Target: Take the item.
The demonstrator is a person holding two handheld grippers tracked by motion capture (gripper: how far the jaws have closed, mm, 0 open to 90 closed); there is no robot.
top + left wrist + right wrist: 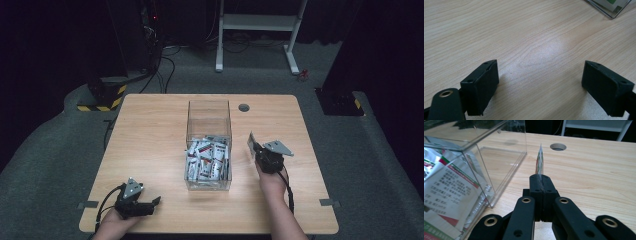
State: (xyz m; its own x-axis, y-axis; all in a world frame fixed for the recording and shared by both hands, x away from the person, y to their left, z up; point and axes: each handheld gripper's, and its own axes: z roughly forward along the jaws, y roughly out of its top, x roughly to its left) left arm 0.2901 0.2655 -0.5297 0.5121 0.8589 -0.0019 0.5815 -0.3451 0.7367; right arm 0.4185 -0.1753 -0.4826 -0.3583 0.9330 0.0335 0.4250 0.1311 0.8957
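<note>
Dark curtains and a white frame stand are ringing a pale wooden bench (150, 130), where a person is working with a gripper in each hand. At the centre of the bench, a clear plastic box (208, 117) is holding a heap of foil sachets (206, 162) at its near end, its far end lying bare. At about three o'clock from the box, just beside its right wall, the right gripper (541, 178) is carrying a single sachet (539, 160) edge-on and upright, its jaws pressed together on the packet's lower rim. The sachet is standing clear of the bench and outside the box, with a round cable hole (558, 146) showing beyond it at roughly one o'clock. Down at seven o'clock from the box, near the front edge, the left gripper (539, 82) is resting low over bare wood, its jaws spread wide with nothing between them.

The sachet is looking light, thin and floppy, with a slick printed foil skin, so it is likely bending or sliding under a loose pinch. A firm hold on a sealed edge, as here, appears the safest place to take it; squeezing the filled middle could crease it or let it slip.
</note>
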